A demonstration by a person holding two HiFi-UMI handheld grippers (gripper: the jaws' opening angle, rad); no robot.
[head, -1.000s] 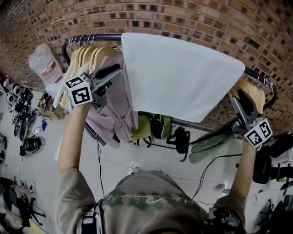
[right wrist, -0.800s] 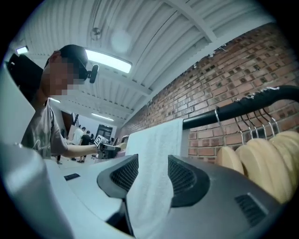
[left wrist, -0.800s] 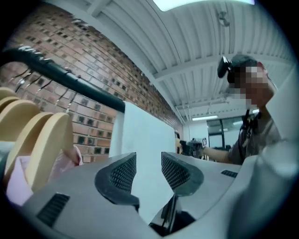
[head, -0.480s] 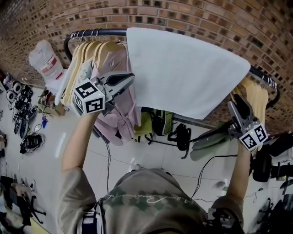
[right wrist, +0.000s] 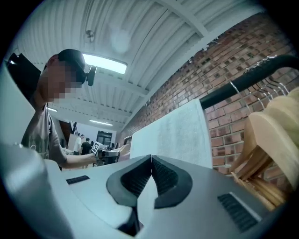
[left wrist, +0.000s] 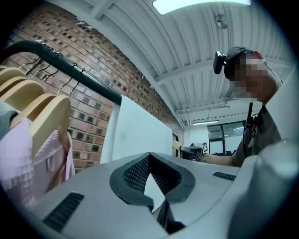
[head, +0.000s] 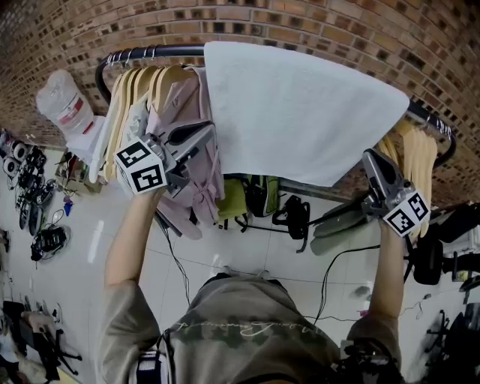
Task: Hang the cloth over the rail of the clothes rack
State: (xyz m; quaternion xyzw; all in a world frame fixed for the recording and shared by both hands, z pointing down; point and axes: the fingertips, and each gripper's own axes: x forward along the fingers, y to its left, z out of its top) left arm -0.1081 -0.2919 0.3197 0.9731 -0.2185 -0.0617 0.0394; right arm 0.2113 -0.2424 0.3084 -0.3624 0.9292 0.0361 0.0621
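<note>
Left gripper (head: 208, 131) clenched, empty; right gripper (head: 370, 157) likewise; cloth (head: 300, 112) seemingly untouched, draped over rail (head: 165, 51).

This looks like a lab or studio set up in an industrial hall. Behind the clothes rack (head: 150, 52) runs a bare brick wall (head: 322, 30). Below the rack, a white tiled floor (head: 247, 255) carries black cables (head: 337, 274), with heaps of dark equipment (head: 37, 187) to the rack's left. Above it is a ribbed metal ceiling (left wrist: 196, 46) with a panel light (left wrist: 196, 4).
</note>
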